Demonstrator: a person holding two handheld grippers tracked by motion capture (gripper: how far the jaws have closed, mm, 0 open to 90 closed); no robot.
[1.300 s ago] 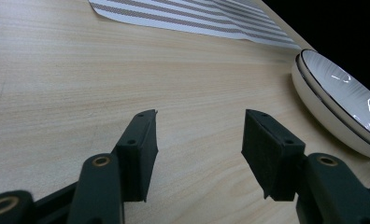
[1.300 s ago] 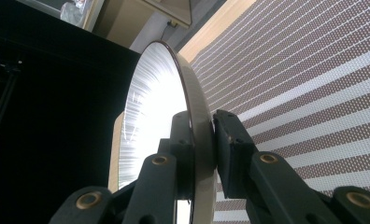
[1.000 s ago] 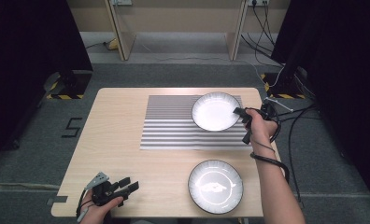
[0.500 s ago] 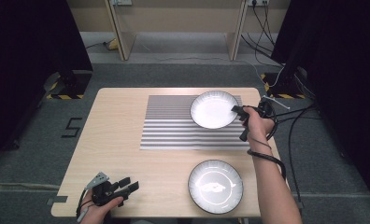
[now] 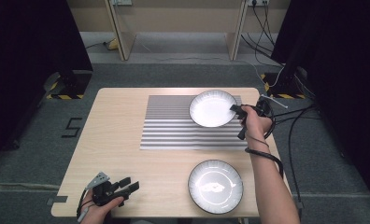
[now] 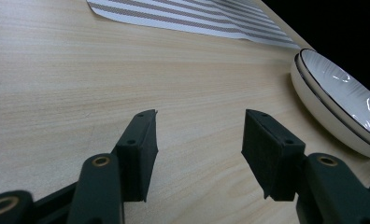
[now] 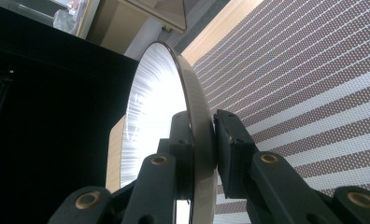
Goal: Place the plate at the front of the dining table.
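Right gripper view: plate (image 7: 155,107) bottom cropped

White ribbed plate (image 5: 212,108) with dark rim lies on the striped mat's (image 5: 174,126) far right corner.

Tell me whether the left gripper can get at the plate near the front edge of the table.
Probably yes. The left gripper rests open on the table, and only bare wood lies between it and the near plate, whose rim shows just beyond its jaws in the left gripper view.
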